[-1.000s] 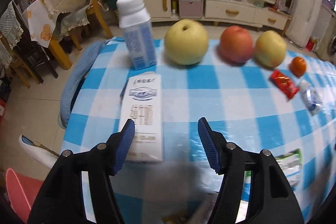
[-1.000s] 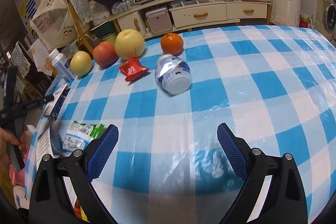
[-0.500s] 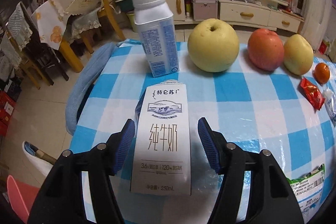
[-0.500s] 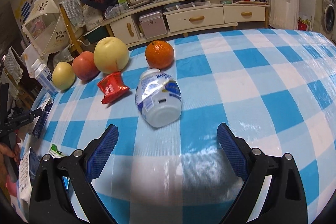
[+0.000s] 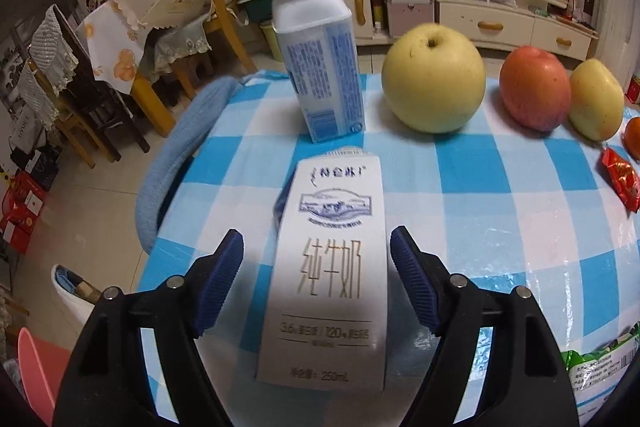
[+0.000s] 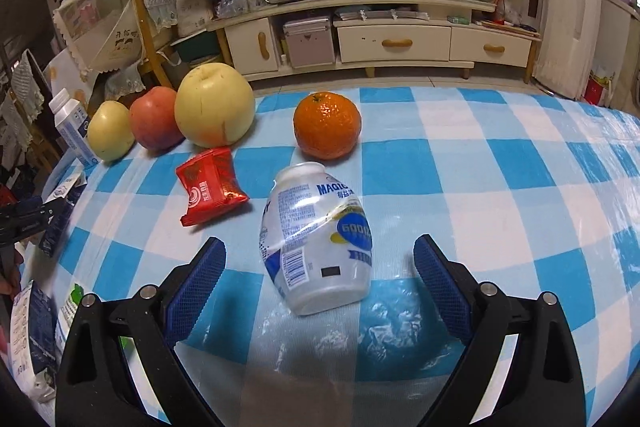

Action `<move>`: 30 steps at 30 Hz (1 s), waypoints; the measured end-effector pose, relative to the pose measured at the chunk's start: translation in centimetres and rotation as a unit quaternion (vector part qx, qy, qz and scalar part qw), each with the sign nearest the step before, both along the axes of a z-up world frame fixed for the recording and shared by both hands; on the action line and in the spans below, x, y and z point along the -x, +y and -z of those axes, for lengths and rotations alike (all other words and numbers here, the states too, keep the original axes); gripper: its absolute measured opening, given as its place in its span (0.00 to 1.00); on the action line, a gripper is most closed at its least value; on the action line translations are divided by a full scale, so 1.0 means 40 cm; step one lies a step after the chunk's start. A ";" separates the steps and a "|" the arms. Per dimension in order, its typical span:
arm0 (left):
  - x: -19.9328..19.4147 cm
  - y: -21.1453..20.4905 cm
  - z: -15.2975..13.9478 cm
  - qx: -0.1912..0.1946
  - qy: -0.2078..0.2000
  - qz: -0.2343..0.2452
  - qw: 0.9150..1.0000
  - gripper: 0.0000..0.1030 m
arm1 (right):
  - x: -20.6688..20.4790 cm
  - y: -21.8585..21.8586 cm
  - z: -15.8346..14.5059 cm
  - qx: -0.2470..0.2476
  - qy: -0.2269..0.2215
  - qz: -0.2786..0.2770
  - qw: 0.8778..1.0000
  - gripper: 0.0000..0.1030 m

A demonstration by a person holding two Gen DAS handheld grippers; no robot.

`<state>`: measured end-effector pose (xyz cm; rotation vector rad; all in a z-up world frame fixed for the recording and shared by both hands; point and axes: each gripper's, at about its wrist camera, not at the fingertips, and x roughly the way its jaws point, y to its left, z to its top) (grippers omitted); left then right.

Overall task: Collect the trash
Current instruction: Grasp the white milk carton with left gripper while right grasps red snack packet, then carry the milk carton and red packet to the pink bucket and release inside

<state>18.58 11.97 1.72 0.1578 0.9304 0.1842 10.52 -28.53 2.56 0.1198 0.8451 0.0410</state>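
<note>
My left gripper has slid in over the flat milk carton that sat off to one side a second ago, and its jaws are opening, carton between them, pads not touching yet. So that's my first pickup lined up. My right gripper is spread wide and empty, now straddling the crushed plastic bottle lying on the checked tablecloth, red wrapper just beside.
</note>
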 end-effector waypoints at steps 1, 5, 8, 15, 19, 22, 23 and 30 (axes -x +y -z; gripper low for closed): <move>-0.001 -0.002 0.009 0.008 0.007 0.003 1.000 0.74 | 0.003 0.004 -0.008 -0.003 -0.006 -0.002 1.000 0.91; 0.007 -0.003 0.021 0.036 0.009 0.007 0.999 0.53 | 0.008 0.051 -0.052 -0.020 -0.033 -0.030 0.999 0.91; 0.017 -0.011 0.020 0.039 0.011 0.013 0.999 0.53 | -0.003 0.111 -0.073 -0.012 -0.046 -0.070 0.996 0.91; 0.077 -0.041 0.020 0.041 0.004 0.049 0.998 0.53 | -0.086 0.201 -0.044 0.024 -0.018 -0.112 0.993 0.72; 0.122 -0.065 0.020 0.043 0.003 0.069 0.997 0.53 | -0.137 0.219 -0.011 0.044 -0.001 -0.115 0.992 0.72; 0.148 -0.072 0.020 0.047 0.001 0.078 0.996 0.53 | -0.164 0.218 0.033 0.044 0.028 -0.114 0.992 0.65; 0.155 -0.073 0.019 0.052 0.000 0.080 0.995 0.53 | -0.171 0.220 0.048 0.042 0.039 -0.115 0.992 0.60; 0.209 -0.078 0.003 0.100 -0.011 0.083 0.991 0.53 | -0.166 0.230 0.037 0.048 0.034 -0.120 0.991 0.41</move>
